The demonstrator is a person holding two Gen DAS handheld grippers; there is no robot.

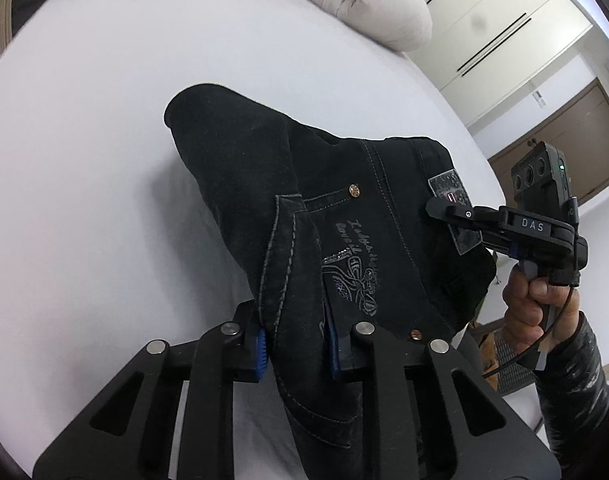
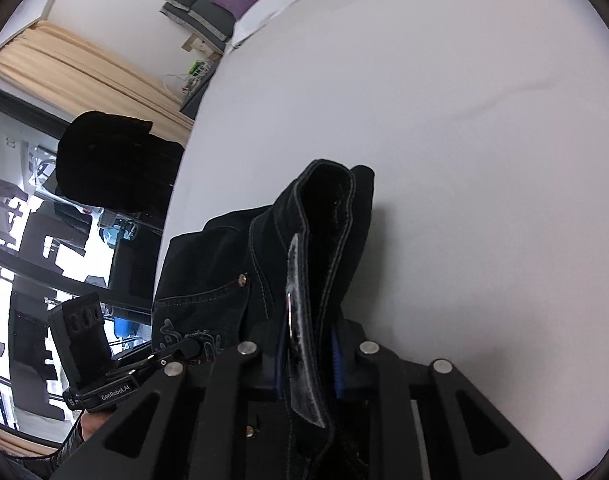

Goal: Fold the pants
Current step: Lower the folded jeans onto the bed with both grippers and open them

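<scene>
One pair of black pants [image 1: 344, 208] is held above the white bed [image 1: 84, 160], suspended between two grippers, one at each end of the waist section. The left gripper [image 1: 296, 344] pinches the fabric at the pocket seam, its two blue-padded fingers [image 1: 260, 354] pressed against the cloth from either side. The right gripper [image 2: 308, 356] clamps the waistband at the leather patch [image 2: 300, 320], which stands edge-on between its fingers. In the left wrist view the right gripper enters from the right side and the right hand [image 1: 540, 300] grips its handle. The waistband runs roughly straight from one gripper to the other; this is the axis on which the next move depends. The legs trail away from both grippers toward the bed, and their far ends are not visible. Both grippers are equally engaged; neither is nearer. One folded beige duvet [image 1: 360, 0] lies at the far edge of the bed, well apart from the pants.
</scene>
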